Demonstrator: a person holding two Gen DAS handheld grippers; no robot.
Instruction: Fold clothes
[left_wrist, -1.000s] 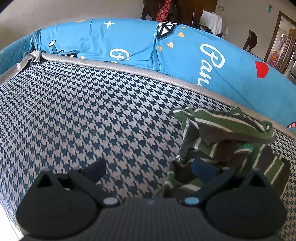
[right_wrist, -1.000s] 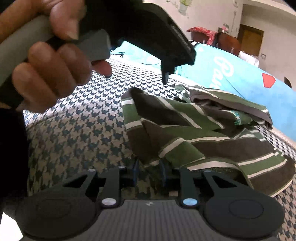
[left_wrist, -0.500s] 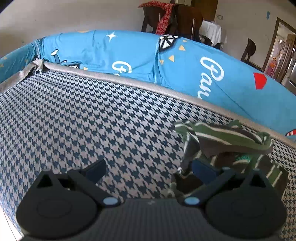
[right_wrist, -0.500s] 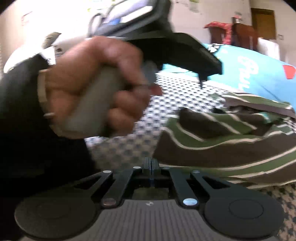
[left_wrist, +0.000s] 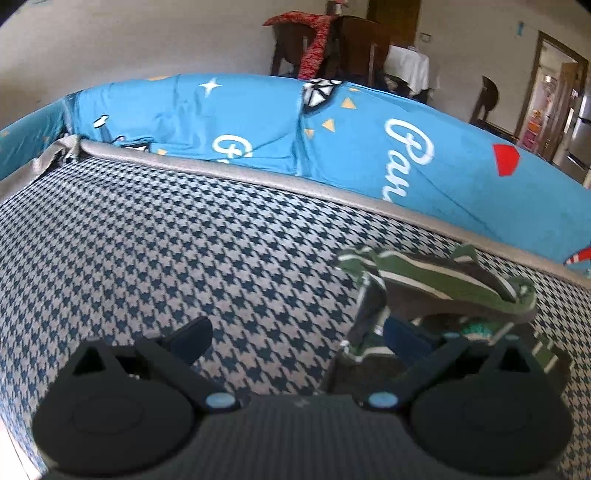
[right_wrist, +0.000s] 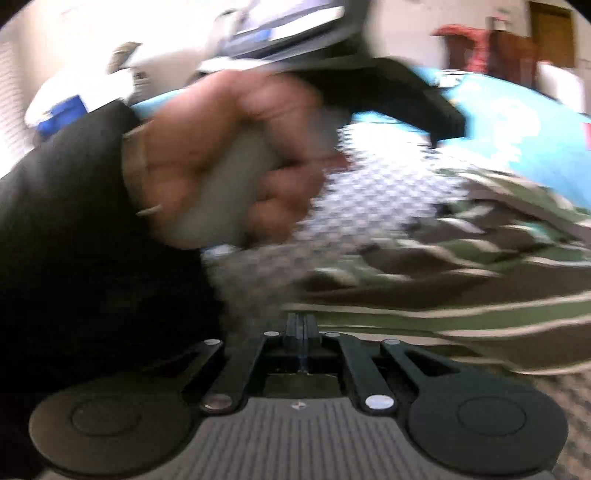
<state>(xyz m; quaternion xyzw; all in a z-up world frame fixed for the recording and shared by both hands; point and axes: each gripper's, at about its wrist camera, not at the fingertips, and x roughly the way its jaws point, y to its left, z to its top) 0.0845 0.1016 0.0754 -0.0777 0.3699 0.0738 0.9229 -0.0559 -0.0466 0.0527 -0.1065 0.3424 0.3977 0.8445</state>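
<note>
A houndstooth-patterned cushion (left_wrist: 192, 236) fills the near ground, backed by a bright blue printed cover (left_wrist: 369, 147) along its far edge; beyond that stand dark wooden chairs (left_wrist: 354, 48) and an open doorway at far right.

At the left of the left wrist view the cushion is bare. The left gripper (left_wrist: 295, 332) has its jaws spread wide: the left finger hangs over bare cushion, while the right finger (left_wrist: 402, 334) sits just beside, perhaps tucked under, the near left edge of the striped garment (left_wrist: 436, 273). It holds nothing that shows.

In the blurred right wrist view, a hand (right_wrist: 229, 155) in a dark sleeve (right_wrist: 74, 221) grips the handle of the left tool at left and centre. The right gripper (right_wrist: 301, 328) has its fingers pressed together, with the striped garment (right_wrist: 461, 302) lying just beyond and to the right of the tips. Whether a thin edge of cloth is pinched between them is hidden by blur.

The green, brown and white garment lies at the right of the cushion, near the far edge, bunched in overlapping layers with one flap raised over the rest. By my reading it is not a tidy, flat fold: it could be a crumpled piece waiting to be spread, or one partway through folding with layers doubled over. Flattening and squaring are what seem left.
</note>
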